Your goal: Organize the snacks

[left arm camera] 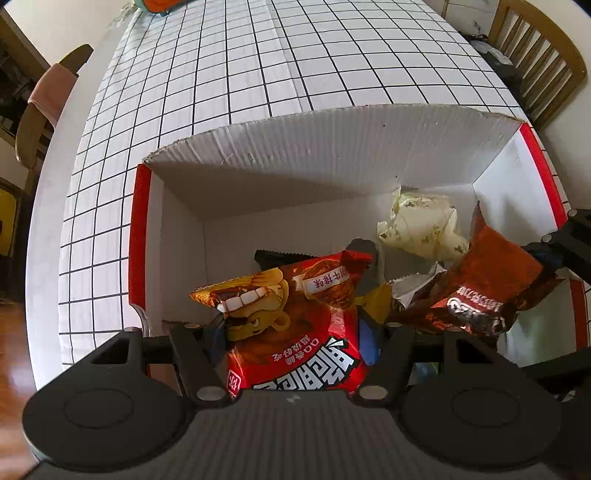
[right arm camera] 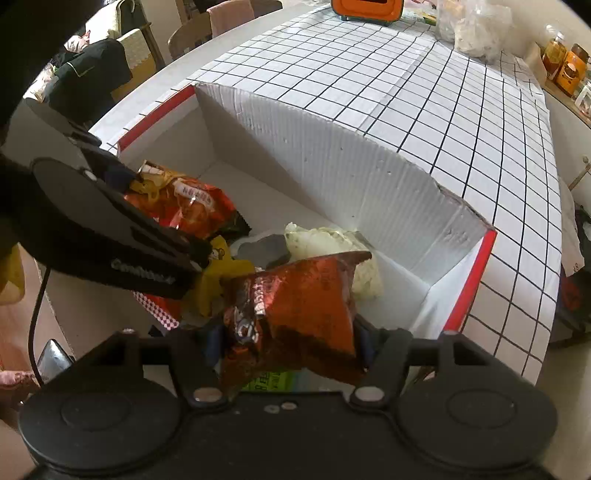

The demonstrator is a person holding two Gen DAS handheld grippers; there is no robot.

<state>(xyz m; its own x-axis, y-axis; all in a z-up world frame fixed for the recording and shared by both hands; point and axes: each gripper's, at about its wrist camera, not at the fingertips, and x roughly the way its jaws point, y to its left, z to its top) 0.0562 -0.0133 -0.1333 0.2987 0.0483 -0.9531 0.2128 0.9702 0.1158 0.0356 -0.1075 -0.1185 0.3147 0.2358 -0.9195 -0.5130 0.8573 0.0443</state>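
Observation:
A white cardboard box (left arm camera: pixel 295 155) with red edges stands on the checked table; it also shows in the right wrist view (right arm camera: pixel 332 155). My left gripper (left arm camera: pixel 291 332) is shut on a red snack bag with a cartoon face (left arm camera: pixel 291 314), held over the box's near side; the bag shows in the right wrist view (right arm camera: pixel 192 206) too. My right gripper (right arm camera: pixel 288 339) is shut on a brown foil snack bag (right arm camera: pixel 295 306), seen in the left wrist view (left arm camera: pixel 484 288) at the right. A pale yellow-white packet (left arm camera: pixel 421 221) lies in the box's far right corner. Other packets lie beneath.
The checked tablecloth (left arm camera: pixel 258 66) stretches beyond the box. Wooden chairs (left arm camera: pixel 539 55) stand at both sides. An orange device (right arm camera: pixel 365 9), a clear plastic bag (right arm camera: pixel 476 29) and jars (right arm camera: pixel 569 66) sit at the table's far end.

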